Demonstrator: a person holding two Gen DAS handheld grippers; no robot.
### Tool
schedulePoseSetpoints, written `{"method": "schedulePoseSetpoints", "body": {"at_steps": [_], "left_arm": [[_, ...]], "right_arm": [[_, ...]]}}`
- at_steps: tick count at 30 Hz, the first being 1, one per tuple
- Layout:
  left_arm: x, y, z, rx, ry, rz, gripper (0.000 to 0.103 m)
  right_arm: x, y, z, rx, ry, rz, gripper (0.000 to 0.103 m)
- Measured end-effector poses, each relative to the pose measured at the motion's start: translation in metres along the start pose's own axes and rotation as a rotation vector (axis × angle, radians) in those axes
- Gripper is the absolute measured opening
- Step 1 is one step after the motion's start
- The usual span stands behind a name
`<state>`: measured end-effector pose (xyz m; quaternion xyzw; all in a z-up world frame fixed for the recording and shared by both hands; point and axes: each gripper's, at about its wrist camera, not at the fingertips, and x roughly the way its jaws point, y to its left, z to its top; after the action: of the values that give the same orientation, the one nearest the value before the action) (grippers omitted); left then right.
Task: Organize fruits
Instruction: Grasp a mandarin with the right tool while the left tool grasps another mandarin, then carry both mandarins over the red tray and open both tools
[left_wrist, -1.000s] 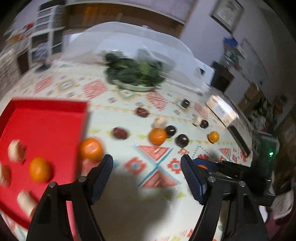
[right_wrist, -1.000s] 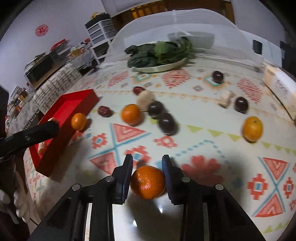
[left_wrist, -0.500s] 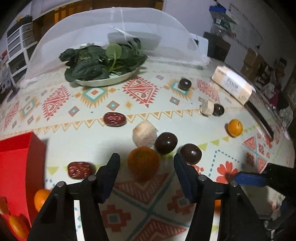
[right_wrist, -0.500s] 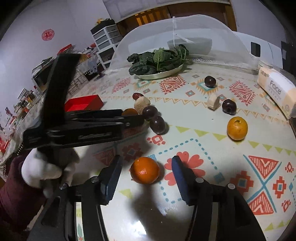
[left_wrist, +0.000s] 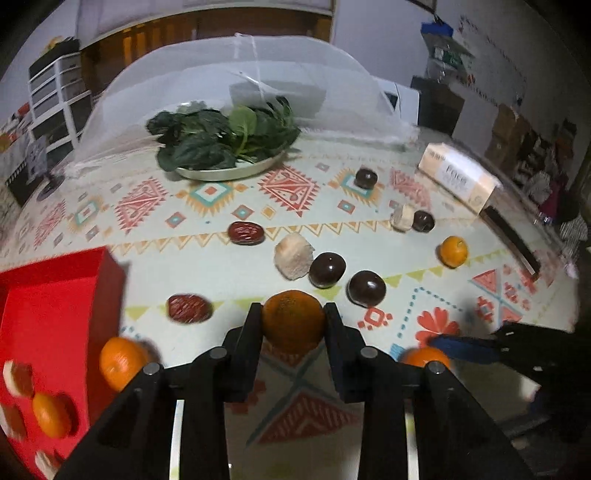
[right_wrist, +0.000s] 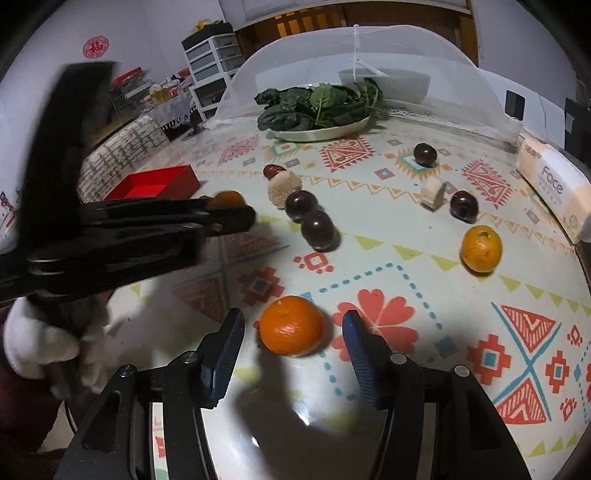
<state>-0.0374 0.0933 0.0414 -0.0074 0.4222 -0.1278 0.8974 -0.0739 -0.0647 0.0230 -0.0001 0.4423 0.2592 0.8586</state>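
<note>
My left gripper (left_wrist: 292, 323) is shut on an orange tangerine (left_wrist: 293, 317) on the patterned tablecloth; it also shows in the right wrist view (right_wrist: 227, 199). My right gripper (right_wrist: 293, 334) is open, its jaws on either side of another tangerine (right_wrist: 291, 325) that rests on the cloth. The red tray (left_wrist: 55, 295) at the left holds a tangerine (left_wrist: 50, 413) and pale pieces. One tangerine (left_wrist: 120, 362) lies beside the tray, another (left_wrist: 453, 251) lies far right. Dark round fruits (left_wrist: 327, 269) and red dates (left_wrist: 245, 232) lie mid-table.
A plate of green leaves (left_wrist: 225, 147) stands at the back in front of a mesh food cover (left_wrist: 258, 74). A tissue pack (left_wrist: 458, 177) lies at the right edge. A pale lumpy fruit (left_wrist: 293, 258) and a pale chunk (left_wrist: 402, 218) lie among the dark fruits.
My left gripper swung from the tray to the middle tangerine and closed on it. My right gripper let go of its tangerine and opened wide.
</note>
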Motion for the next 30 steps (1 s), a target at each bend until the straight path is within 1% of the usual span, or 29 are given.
{"method": "schedulePoseSetpoints", "body": {"at_steps": [2,4,6,8,10,12,16,19,23,24,25,27,29,30], "left_arm": [[-0.014,0.007,-0.004,-0.027,-0.022,-0.006,0.031],[-0.027,0.016,-0.008,-0.052,-0.041,-0.012,0.031],[-0.045,0.03,-0.012,-0.09,-0.065,-0.015,0.031],[-0.067,0.048,-0.015,-0.128,-0.1,-0.009,0.031],[-0.095,0.066,-0.017,-0.164,-0.141,-0.007,0.031],[-0.119,0.08,-0.017,-0.192,-0.183,-0.002,0.031],[-0.185,0.112,-0.016,-0.245,-0.297,-0.016,0.031],[-0.222,0.129,-0.011,-0.243,-0.343,-0.011,0.031],[-0.265,0.159,0.008,-0.226,-0.382,0.043,0.031],[-0.271,0.167,0.013,-0.225,-0.383,0.058,0.032],[-0.276,0.179,0.023,-0.223,-0.379,0.092,0.032],[-0.276,0.195,0.032,-0.223,-0.364,0.139,0.032],[-0.264,0.219,0.04,-0.243,-0.328,0.177,0.032],[-0.258,0.226,0.039,-0.254,-0.318,0.187,0.032]], "right_arm": [[0.004,0.005,0.0,-0.012,0.013,-0.018,0.038],[0.003,0.009,0.0,-0.017,0.01,-0.036,0.038],[0.002,0.01,-0.001,-0.005,0.009,-0.037,0.037],[-0.003,0.013,0.001,0.004,0.0,-0.04,0.037],[-0.013,0.02,0.006,0.002,-0.025,-0.035,0.037],[-0.029,0.03,0.017,0.004,-0.066,-0.007,0.037],[-0.066,0.055,0.051,0.014,-0.173,0.09,0.037],[-0.092,0.082,0.083,-0.001,-0.253,0.16,0.037],[-0.123,0.117,0.129,-0.006,-0.342,0.265,0.037],[-0.13,0.127,0.142,-0.014,-0.361,0.293,0.038],[-0.136,0.138,0.156,-0.026,-0.376,0.315,0.038],[-0.143,0.163,0.182,-0.061,-0.398,0.341,0.038],[-0.139,0.182,0.195,-0.083,-0.394,0.349,0.038],[-0.13,0.191,0.2,-0.091,-0.375,0.358,0.038]]}}
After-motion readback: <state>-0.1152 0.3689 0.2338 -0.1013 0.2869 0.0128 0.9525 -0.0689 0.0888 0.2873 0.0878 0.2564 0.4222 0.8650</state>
